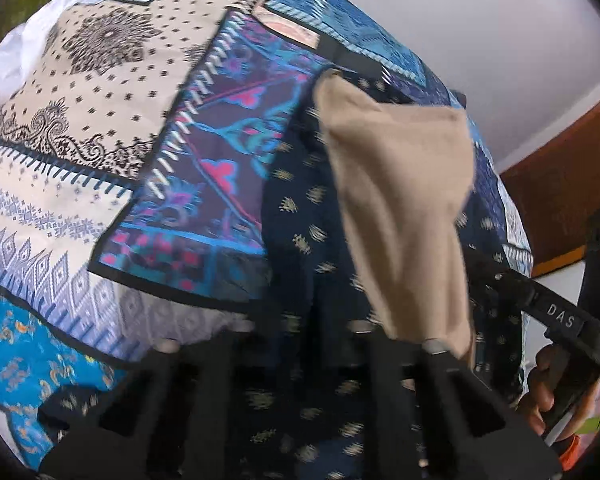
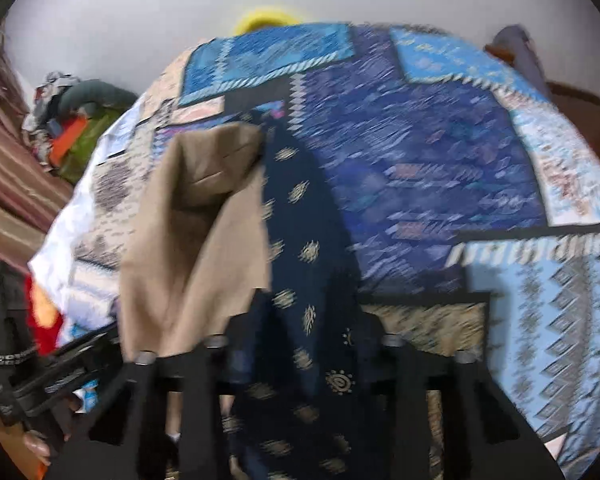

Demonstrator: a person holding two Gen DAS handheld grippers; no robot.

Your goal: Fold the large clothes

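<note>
A patchwork bedspread (image 1: 80, 128) covers the bed. Both grippers (image 1: 296, 344) (image 2: 300, 344) point steeply down, each clenched on the navy garment (image 2: 304, 240) with tan lining (image 1: 400, 184).

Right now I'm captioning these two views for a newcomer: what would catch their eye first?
First, the dark navy garment with gold motifs and a beige lining, hanging mid-frame from both grippers. The left gripper and right gripper are shut on it. Behind it spreads a patchwork bedspread in blues, cream and purple.
</note>
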